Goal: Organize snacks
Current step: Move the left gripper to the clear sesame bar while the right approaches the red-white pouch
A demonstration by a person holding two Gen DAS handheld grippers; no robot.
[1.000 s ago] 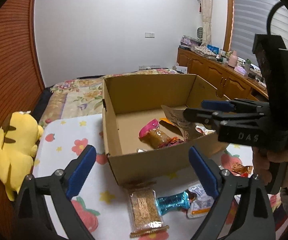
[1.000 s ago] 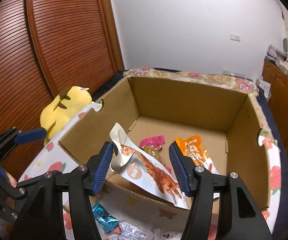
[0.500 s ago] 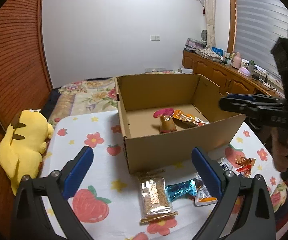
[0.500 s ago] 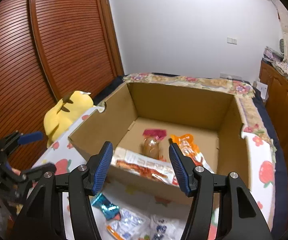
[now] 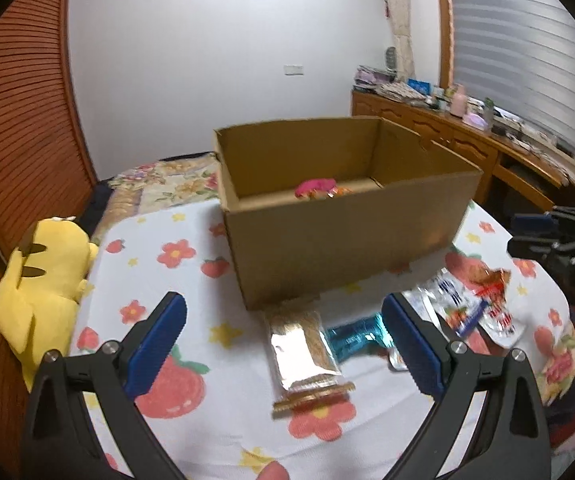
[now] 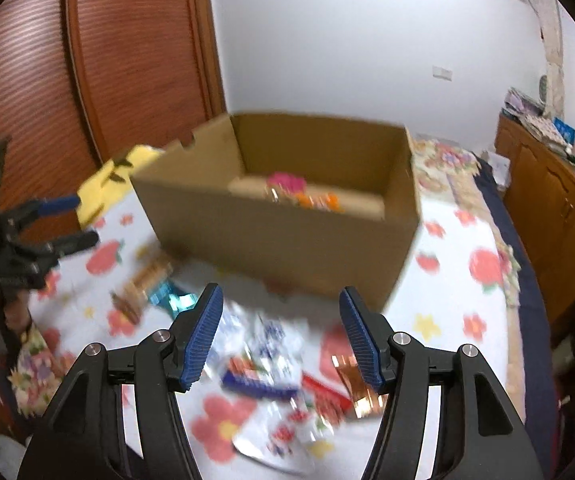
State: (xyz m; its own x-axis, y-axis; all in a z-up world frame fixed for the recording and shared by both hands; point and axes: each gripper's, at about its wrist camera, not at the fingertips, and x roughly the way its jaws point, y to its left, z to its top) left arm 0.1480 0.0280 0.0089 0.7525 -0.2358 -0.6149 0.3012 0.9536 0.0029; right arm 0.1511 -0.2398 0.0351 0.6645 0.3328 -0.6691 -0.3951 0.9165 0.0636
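An open cardboard box (image 5: 347, 236) stands on the flowered table; a pink packet (image 5: 314, 188) and an orange packet (image 6: 319, 201) lie inside. Loose snacks lie in front of it: a golden-brown bar (image 5: 307, 356), a teal wrapper (image 5: 357, 338), white and blue packets (image 5: 459, 304) and a copper wrapper (image 6: 361, 384). My left gripper (image 5: 283, 344) is open and empty above the golden-brown bar. My right gripper (image 6: 281, 332) is open and empty above the white and blue packets (image 6: 267, 356). The right wrist view is blurred.
A yellow plush toy (image 5: 43, 280) sits at the table's left edge. A wooden sideboard (image 5: 467, 140) with clutter runs along the right wall. A slatted wooden door (image 6: 87, 80) is on the left. A bed with a floral cover (image 5: 159, 184) lies behind the table.
My right gripper let a white and orange packet go into the box, then drew back over the loose snacks. My left gripper also pulled back and lower from the box.
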